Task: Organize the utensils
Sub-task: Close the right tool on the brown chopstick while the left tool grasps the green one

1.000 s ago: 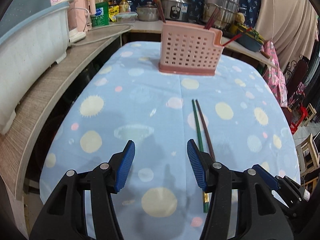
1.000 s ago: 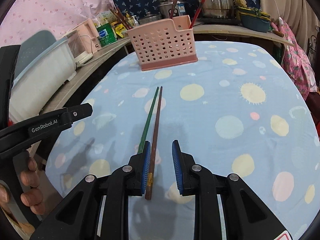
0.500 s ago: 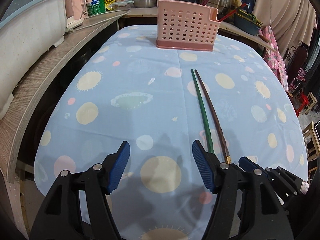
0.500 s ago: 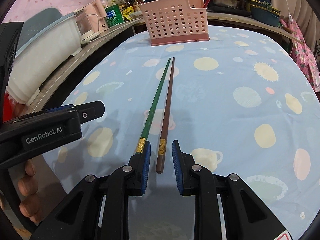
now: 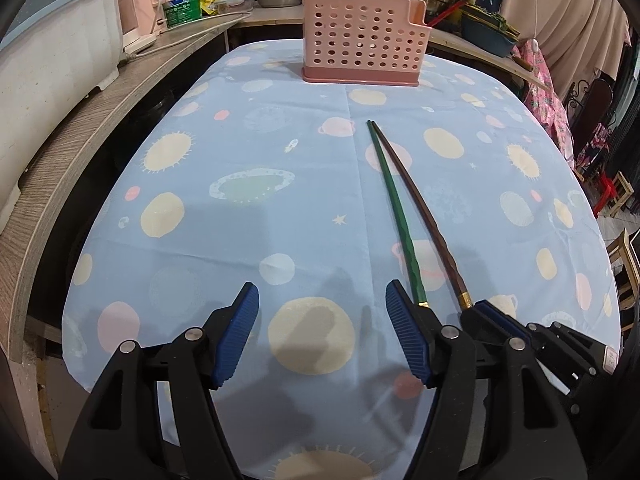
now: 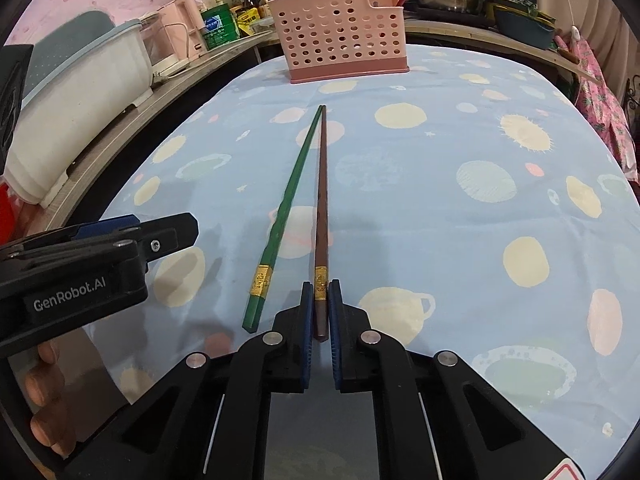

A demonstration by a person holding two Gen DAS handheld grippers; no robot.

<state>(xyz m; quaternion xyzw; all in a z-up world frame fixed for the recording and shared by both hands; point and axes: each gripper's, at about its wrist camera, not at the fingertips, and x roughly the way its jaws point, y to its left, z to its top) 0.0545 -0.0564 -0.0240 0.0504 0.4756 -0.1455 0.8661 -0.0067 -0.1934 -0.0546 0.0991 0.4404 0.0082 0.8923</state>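
A brown chopstick [image 6: 321, 208] and a green chopstick [image 6: 289, 204] lie side by side on the blue patterned tablecloth [image 6: 460, 220], tips pointing at a pink perforated utensil basket [image 6: 340, 50] at the far edge. My right gripper [image 6: 321, 304] is shut on the brown chopstick's gold-banded near end. The green chopstick lies just left of it, free. My left gripper [image 5: 322, 312] is open and empty above the cloth, left of the chopsticks [image 5: 400, 216]. The basket [image 5: 362, 48] shows in the left wrist view too.
A wooden counter [image 5: 100, 128] curves along the left with a white tub [image 5: 48, 64] on it. Pots, bottles and a blue basin [image 5: 486, 38] crowd the shelf behind the basket. The table's near edge is just below the grippers.
Both grippers pulled back toward the near ends of the chopsticks. My right gripper, open before, has closed on the brown chopstick's end. The left gripper stays open.
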